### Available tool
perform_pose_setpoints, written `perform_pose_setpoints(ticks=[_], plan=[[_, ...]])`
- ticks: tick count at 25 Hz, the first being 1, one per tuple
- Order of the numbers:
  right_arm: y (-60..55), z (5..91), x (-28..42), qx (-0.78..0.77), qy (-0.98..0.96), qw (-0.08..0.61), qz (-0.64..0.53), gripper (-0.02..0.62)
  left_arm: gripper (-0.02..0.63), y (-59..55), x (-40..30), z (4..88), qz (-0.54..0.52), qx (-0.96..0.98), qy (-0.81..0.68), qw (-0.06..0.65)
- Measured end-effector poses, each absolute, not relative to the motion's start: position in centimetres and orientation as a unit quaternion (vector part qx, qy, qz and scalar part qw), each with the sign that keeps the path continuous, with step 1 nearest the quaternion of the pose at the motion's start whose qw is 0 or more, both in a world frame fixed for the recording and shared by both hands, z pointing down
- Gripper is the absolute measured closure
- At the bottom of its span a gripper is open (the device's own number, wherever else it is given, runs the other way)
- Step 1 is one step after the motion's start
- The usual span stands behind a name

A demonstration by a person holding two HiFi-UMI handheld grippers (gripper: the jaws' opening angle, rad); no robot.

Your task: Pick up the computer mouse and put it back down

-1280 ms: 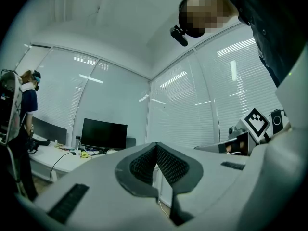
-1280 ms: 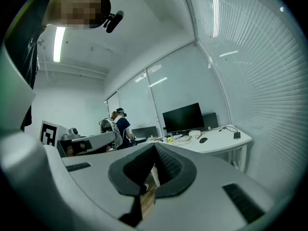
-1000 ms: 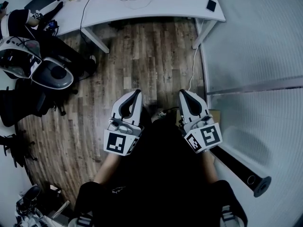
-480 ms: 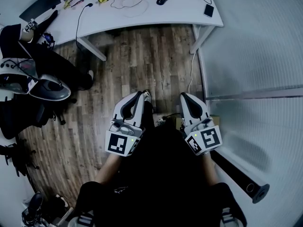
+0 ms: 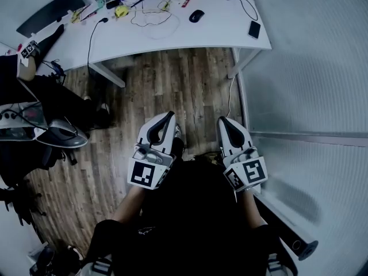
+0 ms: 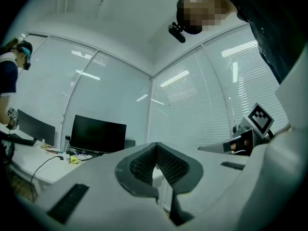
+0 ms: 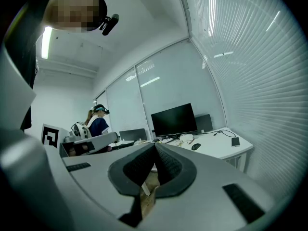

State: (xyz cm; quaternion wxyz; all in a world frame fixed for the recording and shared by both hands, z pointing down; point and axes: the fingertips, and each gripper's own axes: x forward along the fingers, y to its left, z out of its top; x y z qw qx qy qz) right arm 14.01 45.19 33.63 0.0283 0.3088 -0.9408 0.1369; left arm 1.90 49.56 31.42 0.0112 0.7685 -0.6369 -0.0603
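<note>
A black computer mouse (image 5: 196, 15) lies on the white desk (image 5: 190, 33) far ahead of me; the right gripper view also shows the mouse (image 7: 195, 147) on the desk (image 7: 219, 148). My left gripper (image 5: 169, 117) and right gripper (image 5: 222, 121) are held side by side over the wooden floor, well short of the desk. Both point level toward it. Each has its jaws shut with nothing between them; the tips meet in the left gripper view (image 6: 156, 146) and in the right gripper view (image 7: 155, 146).
A black phone (image 5: 255, 29), cables (image 5: 150, 17) and a dark monitor (image 7: 173, 119) are on the desk. A person (image 7: 96, 121) with a headset stands at the left. Office chairs (image 5: 57, 135) are on the left, a glass wall (image 5: 310, 85) on the right.
Both grippers have travelled forward over the floor, still shut. The desk and mouse now sit lower and nearer in the head view; the chairs have slid toward the left edge.
</note>
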Motion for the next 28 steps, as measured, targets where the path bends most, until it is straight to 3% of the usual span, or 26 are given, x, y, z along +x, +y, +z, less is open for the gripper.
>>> perform_pose_setpoints(ticks=[19,28], plan=[[35.3,33.6,6.8,0.361,-0.922,0.008,0.139,0.596,0.6,38.7,-6.1,31.1,-0.063,0.803,-0.592,0.004],[32.5,36.1,7.2,0.373,-0.917,0.014,0.137,0.597,0.599,36.4,-6.3,33.8,-0.056,0.803,-0.593,0.008]])
